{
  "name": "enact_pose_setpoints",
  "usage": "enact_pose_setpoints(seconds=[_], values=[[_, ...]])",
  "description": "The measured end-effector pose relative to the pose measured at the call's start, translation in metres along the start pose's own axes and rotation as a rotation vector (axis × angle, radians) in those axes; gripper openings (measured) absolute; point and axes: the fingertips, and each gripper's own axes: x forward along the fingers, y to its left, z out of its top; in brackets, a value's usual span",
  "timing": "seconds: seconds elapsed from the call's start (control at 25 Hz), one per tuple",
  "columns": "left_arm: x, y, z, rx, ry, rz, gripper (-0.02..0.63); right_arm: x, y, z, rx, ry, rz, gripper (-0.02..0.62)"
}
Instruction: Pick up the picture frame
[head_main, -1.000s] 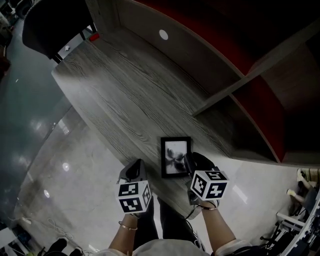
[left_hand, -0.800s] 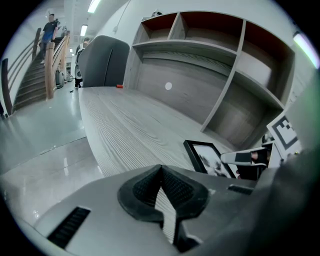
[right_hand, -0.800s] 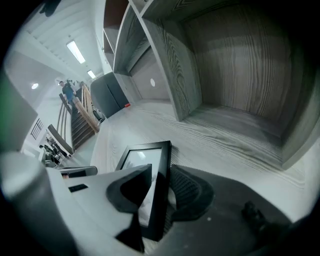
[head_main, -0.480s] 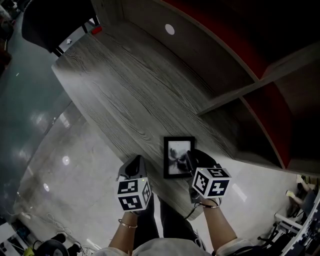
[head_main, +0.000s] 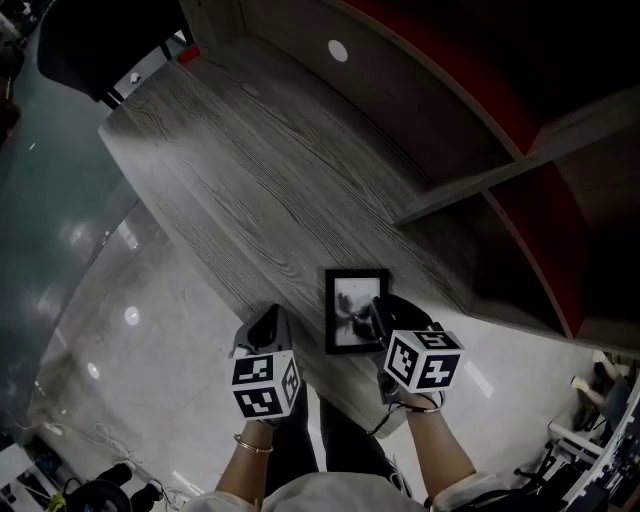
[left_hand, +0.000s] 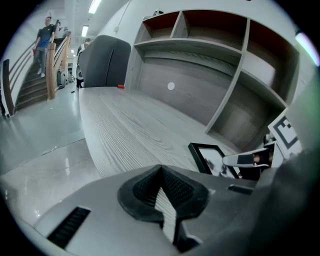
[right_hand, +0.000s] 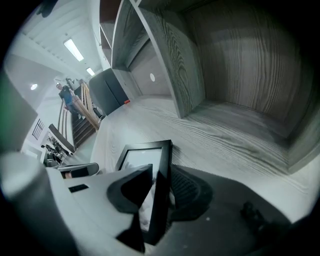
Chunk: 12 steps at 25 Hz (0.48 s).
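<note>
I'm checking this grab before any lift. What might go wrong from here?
The right gripper pinches only one side rail of the picture frame, so it may swing or slip when raised. The frame lies near the front edge of the desk; a slip might drop it to the floor. The left gripper, shut and empty, gives no support.

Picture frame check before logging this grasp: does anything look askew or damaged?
Nothing stands out. The picture frame looks whole, near the desk's front edge, its right side clamped by the right gripper.
</note>
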Motion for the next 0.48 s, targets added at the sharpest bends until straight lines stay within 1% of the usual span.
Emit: enact_pose_setpoints(seconds=[0.2, 0.36, 0.48], values=[[-0.0006, -0.0012, -0.0011, 0.004, 0.007, -0.003, 0.013, 0.0004, -0.0011, -0.0041, 0.027, 0.025, -0.004, 0.108], [-0.0011, -0.0044, -0.0017, 0.006, 0.010, -0.008, 0.012, -0.0009, -0.0041, -0.0012, 0.044, 0.016, -0.023, 0.084], [-0.0035, -0.0062, -0.0006, 0.009, 0.007, -0.012, 0.012, -0.0020, -0.0047, -0.0009, 0.052, 0.010, -0.027, 0.083]])
